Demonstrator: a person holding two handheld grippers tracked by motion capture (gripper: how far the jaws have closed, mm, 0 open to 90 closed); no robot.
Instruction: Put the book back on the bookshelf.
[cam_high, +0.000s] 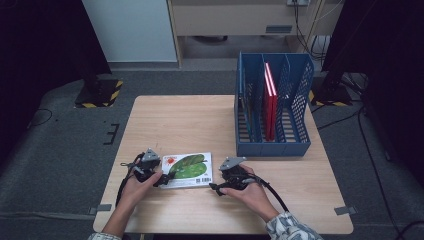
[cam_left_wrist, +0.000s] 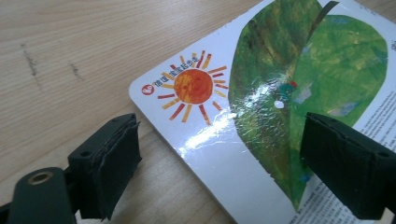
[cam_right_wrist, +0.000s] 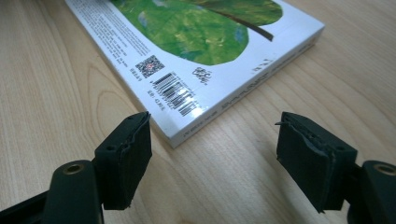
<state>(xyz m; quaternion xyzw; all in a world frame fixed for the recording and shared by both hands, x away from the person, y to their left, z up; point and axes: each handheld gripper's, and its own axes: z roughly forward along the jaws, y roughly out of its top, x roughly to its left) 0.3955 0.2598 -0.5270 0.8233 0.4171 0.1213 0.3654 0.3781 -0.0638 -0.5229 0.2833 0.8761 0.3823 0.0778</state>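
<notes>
High view showed a person's two hands at the near edge of the pale wood-grain table (cam_high: 200, 115), each holding a black gripper: the left gripper (cam_high: 161, 181) at the left end of a flat picture book (cam_high: 189, 170), the right gripper (cam_high: 215, 189) just off the book's near right corner. Left gripper view looked along two black fingers (cam_left_wrist: 112, 163) faced with rough, frayed pads; they stood wide apart with nothing between them touching either pad, the book's rounded white corner lying on the table in the gap. Its glossy cover carried an orange sun with painted rays and a big mottled green leaf, with glare across it. Right gripper view had its fingers (cam_right_wrist: 128, 156) equally spread and holding nothing, the book's square corner near the left finger; the cover showed a barcode, a small square code and fine print, and the thick white edge lay flat on the wood. Farther back on the table's right side stood a blue plastic file rack (cam_high: 299, 117) with mesh-like perforated walls and upright dividers, a red book (cam_high: 270, 107) standing upright in one middle compartment.
</notes>
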